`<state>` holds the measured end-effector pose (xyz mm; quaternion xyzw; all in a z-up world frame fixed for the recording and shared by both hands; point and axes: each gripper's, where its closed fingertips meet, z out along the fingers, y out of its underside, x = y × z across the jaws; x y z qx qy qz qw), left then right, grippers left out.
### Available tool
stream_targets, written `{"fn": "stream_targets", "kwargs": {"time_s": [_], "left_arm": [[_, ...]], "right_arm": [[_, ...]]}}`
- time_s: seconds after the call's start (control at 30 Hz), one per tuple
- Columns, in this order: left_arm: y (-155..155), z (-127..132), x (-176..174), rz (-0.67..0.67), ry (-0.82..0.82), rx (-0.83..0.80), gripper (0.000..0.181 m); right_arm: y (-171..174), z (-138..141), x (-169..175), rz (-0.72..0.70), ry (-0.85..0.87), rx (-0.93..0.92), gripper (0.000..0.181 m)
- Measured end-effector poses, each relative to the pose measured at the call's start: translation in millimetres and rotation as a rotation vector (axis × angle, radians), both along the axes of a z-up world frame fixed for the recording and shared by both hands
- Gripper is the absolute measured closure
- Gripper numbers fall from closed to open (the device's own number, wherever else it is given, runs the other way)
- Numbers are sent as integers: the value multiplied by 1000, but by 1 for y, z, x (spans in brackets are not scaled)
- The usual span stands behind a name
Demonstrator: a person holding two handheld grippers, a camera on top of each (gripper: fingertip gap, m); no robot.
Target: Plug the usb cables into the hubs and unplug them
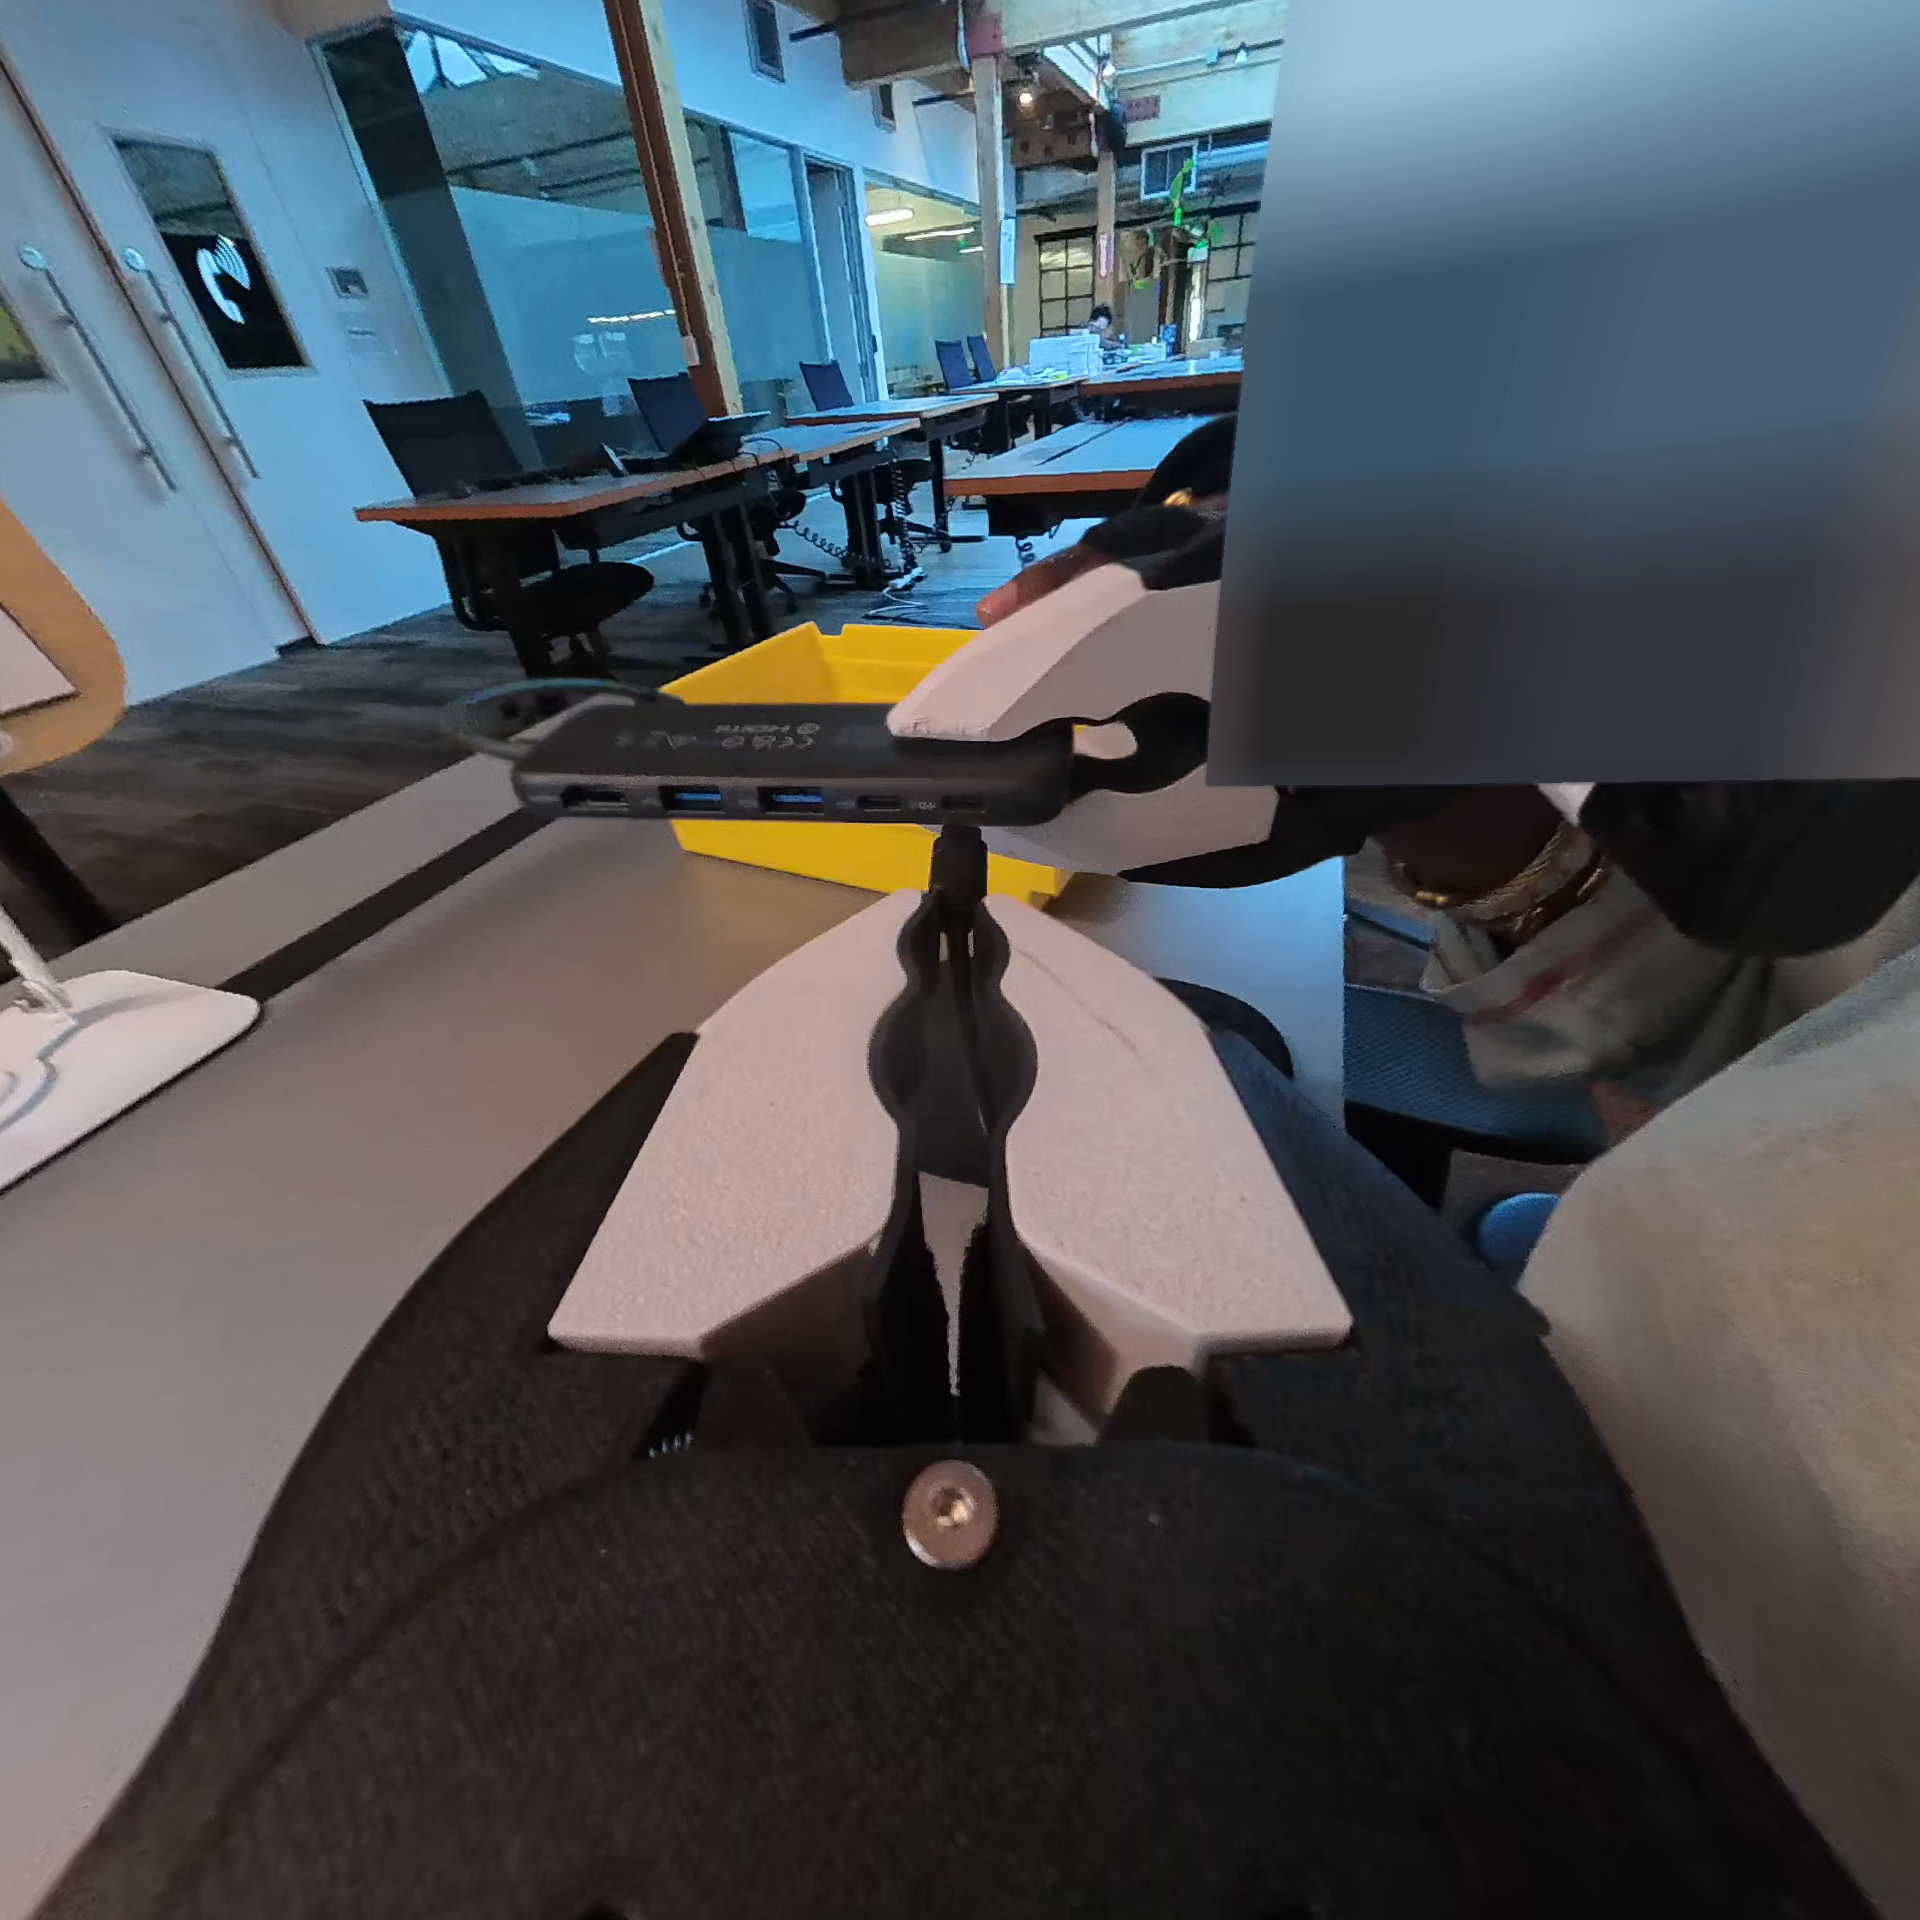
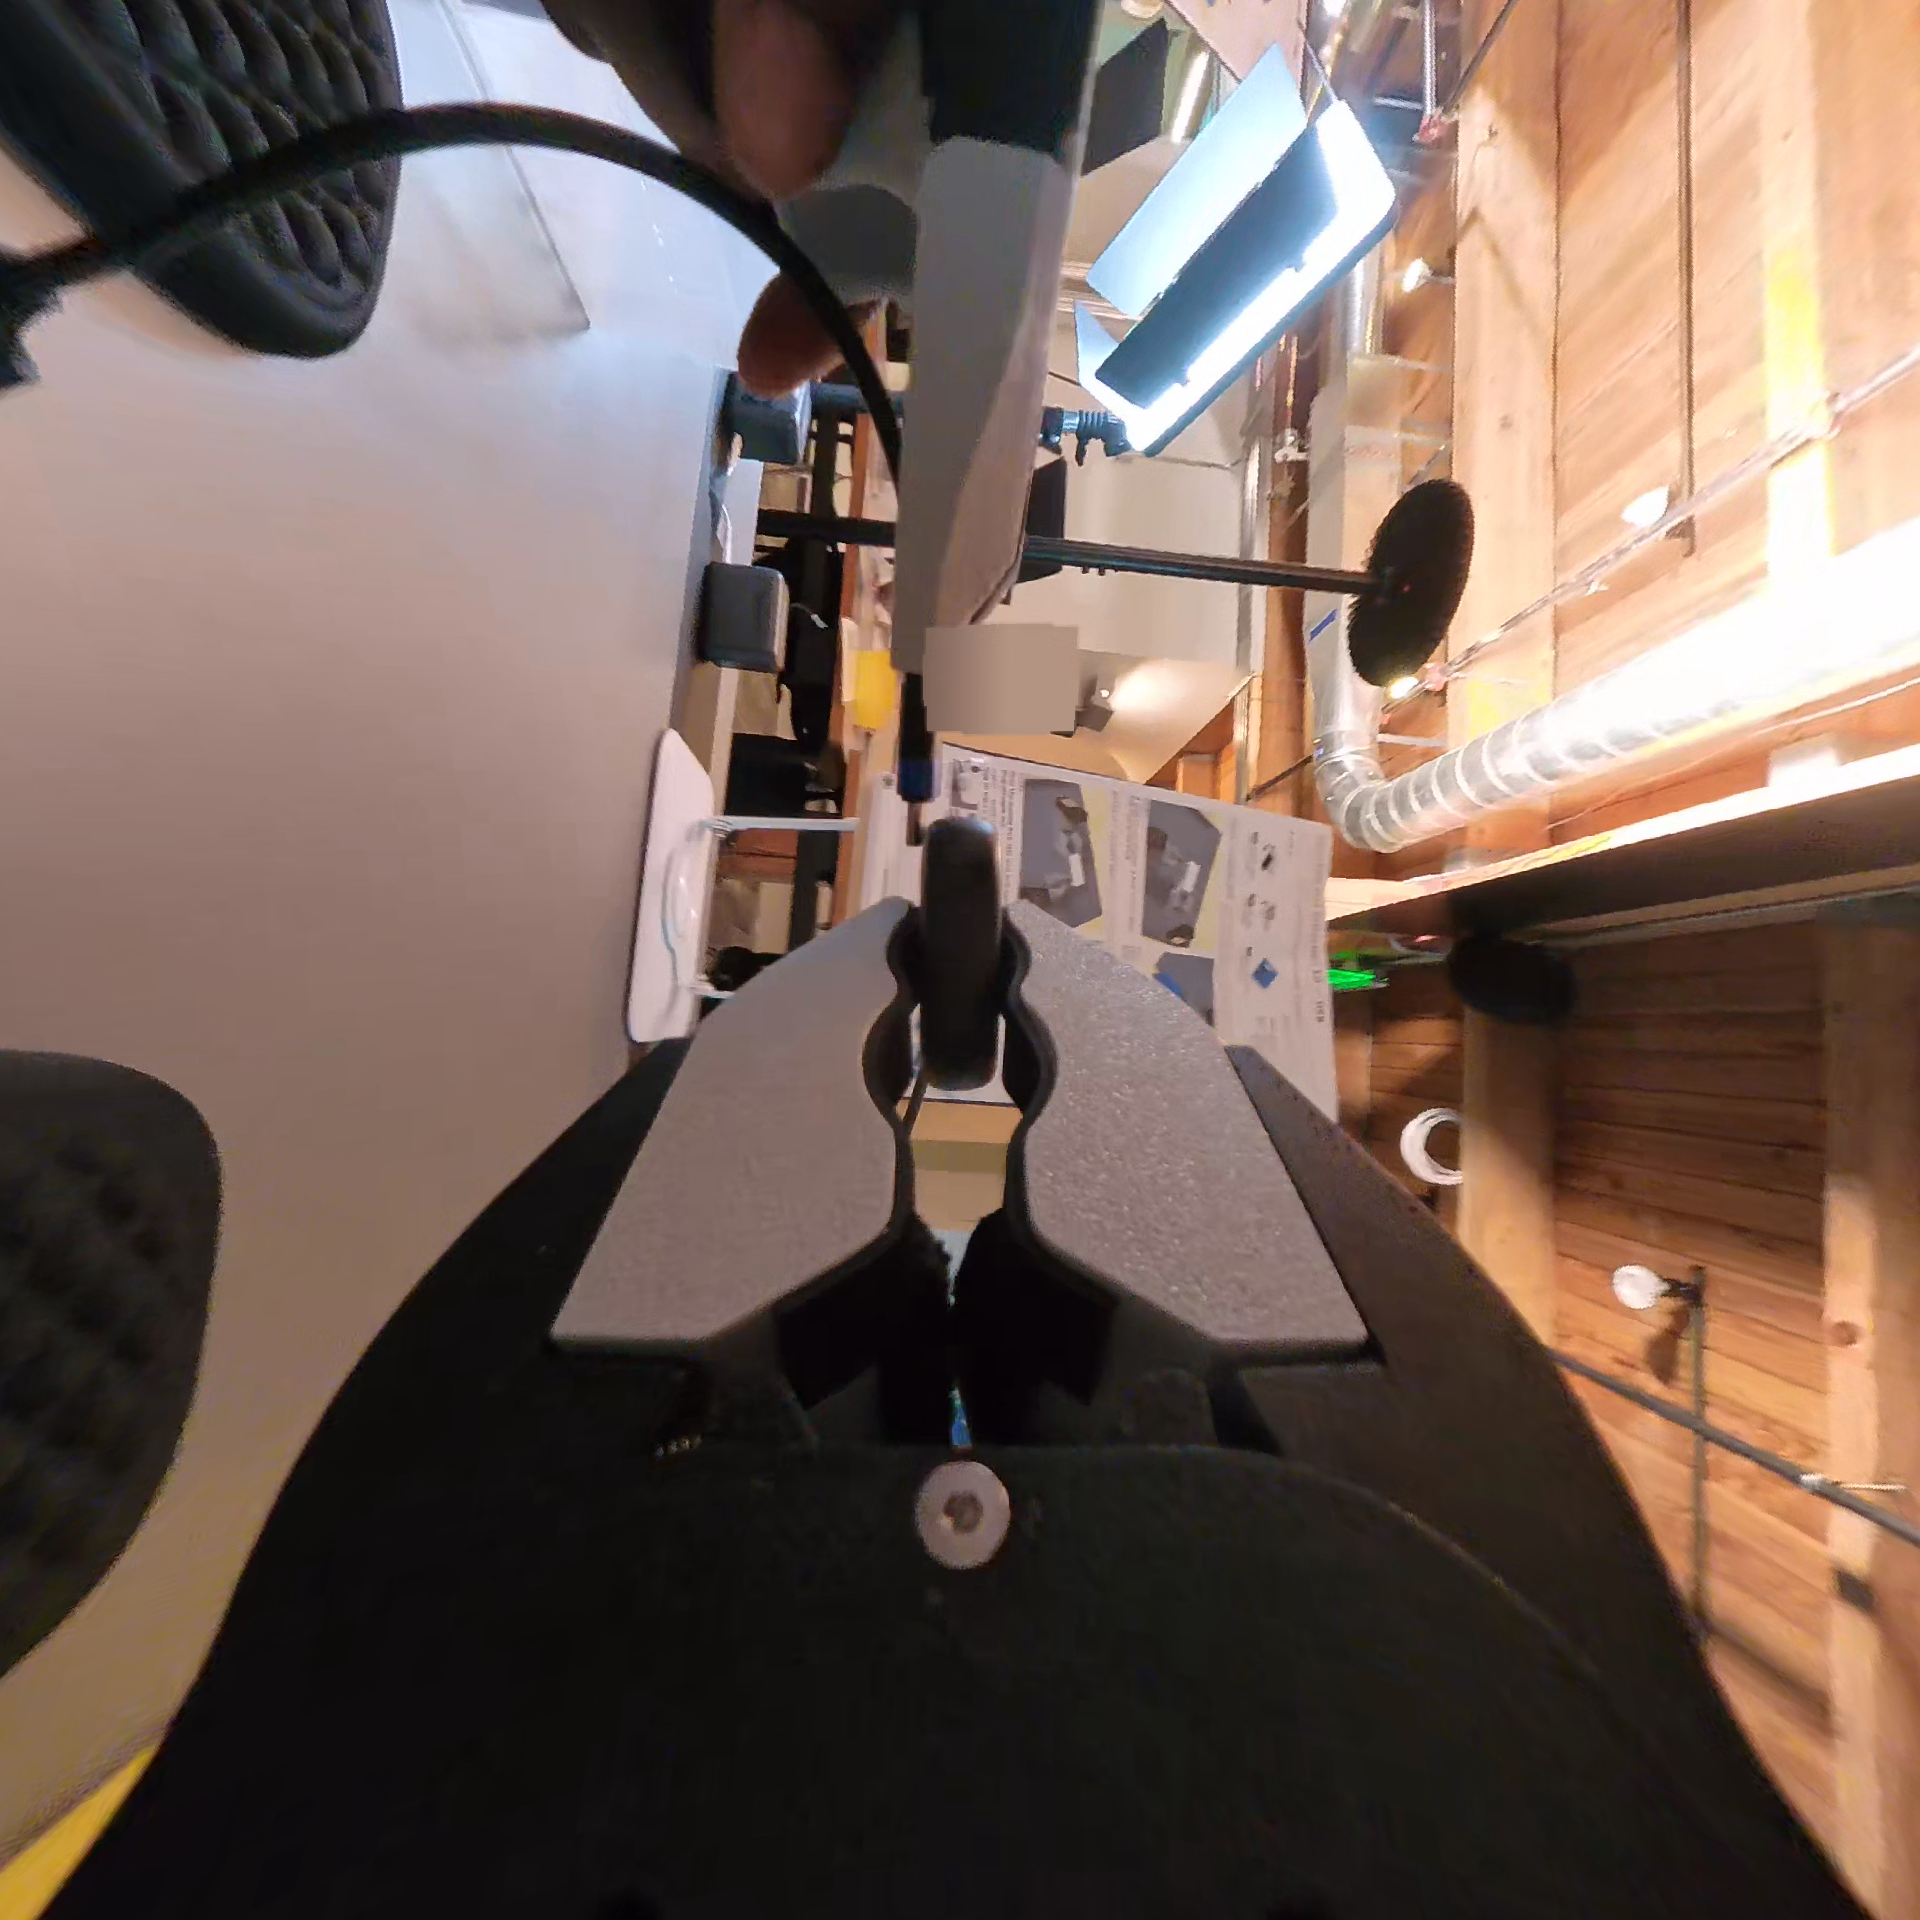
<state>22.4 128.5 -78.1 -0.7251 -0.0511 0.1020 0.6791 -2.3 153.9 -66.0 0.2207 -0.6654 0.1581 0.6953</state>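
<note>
A slim dark grey USB hub [image 1: 790, 774] is held level in the air above the table, its row of ports facing the camera, two of them blue. A short black lead loops from its left end. Below its right end, a black USB cable plug [image 1: 958, 857] points up toward the hub's underside edge.

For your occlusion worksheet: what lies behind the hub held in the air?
Behind the hub sits a yellow bin on the table. The hub hides the bin's middle, so its contents cannot be seen.
</note>
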Motion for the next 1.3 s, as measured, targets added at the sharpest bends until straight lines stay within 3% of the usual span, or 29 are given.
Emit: {"fn": "stream_targets", "kwargs": {"time_s": [0.13, 0.4, 0.83, 1.3], "left_arm": [[-1, 0, -1, -32, -80, 49, 176], [-7, 2, 1, -81, -140, 110, 175], [-7, -1, 7, -151, -113, 82, 176], [-1, -6, 2, -125, -134, 85, 175]], "right_arm": [[1, 1, 0, -28, 86, 71, 169], [-2, -3, 3, 3, 60, 43, 169], [-10, -7, 10, 69, 10, 31, 170], [-6, -16, 4, 25, -46, 10, 170]]}}
